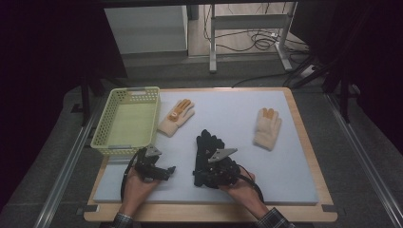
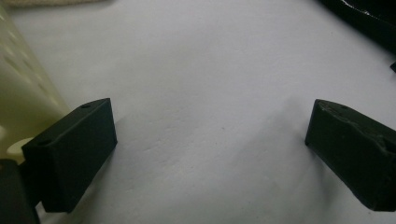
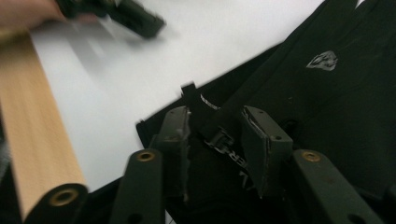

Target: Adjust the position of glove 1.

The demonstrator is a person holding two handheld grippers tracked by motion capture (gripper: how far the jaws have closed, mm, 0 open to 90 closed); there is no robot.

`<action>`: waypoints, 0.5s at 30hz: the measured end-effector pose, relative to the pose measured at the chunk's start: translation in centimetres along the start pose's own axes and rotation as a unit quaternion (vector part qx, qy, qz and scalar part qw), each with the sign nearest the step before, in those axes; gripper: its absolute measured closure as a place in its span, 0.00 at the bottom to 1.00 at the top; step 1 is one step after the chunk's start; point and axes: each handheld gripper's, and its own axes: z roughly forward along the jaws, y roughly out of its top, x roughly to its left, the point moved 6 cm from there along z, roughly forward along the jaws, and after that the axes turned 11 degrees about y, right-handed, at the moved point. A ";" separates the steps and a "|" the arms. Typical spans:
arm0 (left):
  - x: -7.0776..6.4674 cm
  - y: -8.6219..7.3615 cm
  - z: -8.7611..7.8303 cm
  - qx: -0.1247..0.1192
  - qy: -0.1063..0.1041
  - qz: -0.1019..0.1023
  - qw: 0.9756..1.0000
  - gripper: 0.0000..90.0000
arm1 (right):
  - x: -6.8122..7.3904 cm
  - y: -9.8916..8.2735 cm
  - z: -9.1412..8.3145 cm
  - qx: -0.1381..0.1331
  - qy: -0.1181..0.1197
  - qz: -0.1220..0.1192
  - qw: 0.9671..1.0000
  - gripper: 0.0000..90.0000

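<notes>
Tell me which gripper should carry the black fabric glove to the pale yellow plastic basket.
Right. The right gripper is already shut on the black fabric glove at its cuff; the left gripper is open over bare mat, though nearer the pale yellow plastic basket.

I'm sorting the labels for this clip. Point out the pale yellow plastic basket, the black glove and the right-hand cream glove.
Pale yellow plastic basket (image 1: 105, 124), high view, left wall.
Black fabric glove (image 1: 206, 142), high view, palm.
Right-hand cream knitted glove (image 1: 266, 130), high view, palm.

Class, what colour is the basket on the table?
The basket is pale yellow, clearest in the high view.
</notes>
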 end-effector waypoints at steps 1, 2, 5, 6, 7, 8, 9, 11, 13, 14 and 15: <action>0.0 0.0 0.0 0.000 0.000 0.000 1.000 0.02 | -0.1 -0.3 0.3 0.007 -0.010 -0.010 1.000 0.79; 0.0 0.0 0.0 0.000 0.000 0.000 1.000 0.02 | -0.1 -0.3 0.5 0.003 -0.015 -0.015 1.000 0.84; 0.0 0.0 0.0 0.000 0.000 0.000 1.000 0.02 | 0.2 -0.1 0.4 0.001 -0.018 -0.015 1.000 0.89; 0.0 0.0 0.0 0.000 0.000 0.000 1.000 0.02 | 0.3 0.0 0.3 -0.001 -0.019 -0.015 1.000 0.93; 0.0 0.0 0.0 -0.001 0.000 -0.002 1.000 0.02 | 0.5 0.3 0.0 -0.004 -0.019 -0.017 1.000 0.93; 0.0 0.0 0.0 0.002 0.000 0.003 1.000 0.02 | 0.6 0.6 -0.2 -0.009 -0.016 -0.015 1.000 0.93; 0.0 0.0 0.0 0.001 0.000 0.002 1.000 0.02 | 0.8 1.0 -0.6 -0.015 -0.012 -0.013 1.000 0.93; 0.0 0.0 0.0 0.001 0.000 0.001 1.000 0.02 | 1.1 1.8 -1.0 -0.022 -0.009 -0.017 1.000 0.93; 0.0 0.0 0.0 0.000 0.000 0.000 1.000 0.02 | 1.3 2.3 -1.0 -0.021 -0.014 -0.025 0.999 0.93; 0.0 0.0 0.0 0.000 0.000 0.001 1.000 0.02 | 1.4 2.5 -1.0 -0.023 -0.013 -0.026 0.999 0.93; 0.0 0.0 0.0 0.001 0.000 0.001 1.000 0.02 | 1.4 2.7 -0.8 -0.023 -0.009 -0.024 0.999 0.93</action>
